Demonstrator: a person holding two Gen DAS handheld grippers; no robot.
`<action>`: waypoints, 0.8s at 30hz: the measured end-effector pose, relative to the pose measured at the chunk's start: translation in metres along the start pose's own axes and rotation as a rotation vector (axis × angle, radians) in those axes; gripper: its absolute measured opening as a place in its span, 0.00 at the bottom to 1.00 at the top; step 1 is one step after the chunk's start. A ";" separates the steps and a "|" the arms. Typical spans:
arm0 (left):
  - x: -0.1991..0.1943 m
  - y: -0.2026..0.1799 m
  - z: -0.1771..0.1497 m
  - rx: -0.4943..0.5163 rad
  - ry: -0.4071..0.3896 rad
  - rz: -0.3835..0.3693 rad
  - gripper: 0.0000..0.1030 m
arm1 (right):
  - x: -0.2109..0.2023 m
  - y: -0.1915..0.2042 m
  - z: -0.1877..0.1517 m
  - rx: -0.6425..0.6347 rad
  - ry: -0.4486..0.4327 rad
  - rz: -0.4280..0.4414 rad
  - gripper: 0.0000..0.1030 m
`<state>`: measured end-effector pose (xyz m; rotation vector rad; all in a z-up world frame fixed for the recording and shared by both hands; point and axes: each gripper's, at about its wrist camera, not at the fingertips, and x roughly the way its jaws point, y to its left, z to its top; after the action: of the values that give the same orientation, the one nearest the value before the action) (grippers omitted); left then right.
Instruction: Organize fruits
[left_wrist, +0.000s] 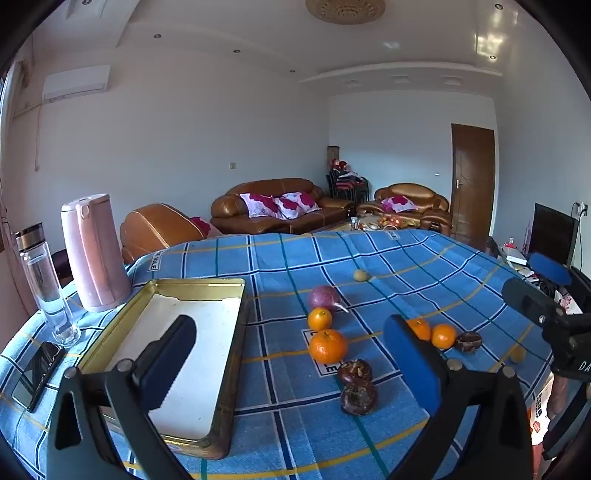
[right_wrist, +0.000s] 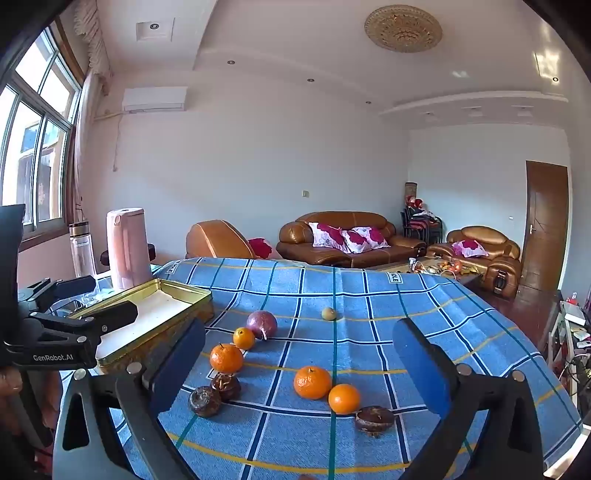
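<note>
Left tongs (left_wrist: 291, 362) and right tongs (right_wrist: 299, 365), wide open and empty, hover over scattered oranges (right_wrist: 312, 382); first pick pending, destined presumably for the tin tray (left_wrist: 236, 332).

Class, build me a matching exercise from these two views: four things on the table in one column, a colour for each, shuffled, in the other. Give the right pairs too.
Things:
1. kettle
2. tablecloth
3. tray
4. largest mandarin

Colours:
A. orange
B. gold rim, white inside
C. pink
D. blue check

Pairs: 1-C, 2-D, 3-B, 4-A
</note>
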<state>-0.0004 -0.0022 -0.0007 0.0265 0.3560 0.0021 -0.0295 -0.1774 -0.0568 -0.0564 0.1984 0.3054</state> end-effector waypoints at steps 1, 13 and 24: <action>-0.001 -0.002 0.000 0.010 -0.002 0.004 1.00 | -0.001 -0.001 0.001 0.000 -0.001 0.000 0.99; 0.003 -0.001 -0.009 -0.002 0.006 -0.006 1.00 | -0.005 -0.003 -0.003 0.000 0.012 -0.015 0.99; 0.003 -0.001 -0.009 -0.005 0.005 -0.007 1.00 | -0.011 -0.002 0.001 -0.006 0.003 -0.023 0.99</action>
<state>-0.0005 -0.0027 -0.0103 0.0200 0.3612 -0.0039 -0.0387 -0.1827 -0.0535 -0.0645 0.1994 0.2829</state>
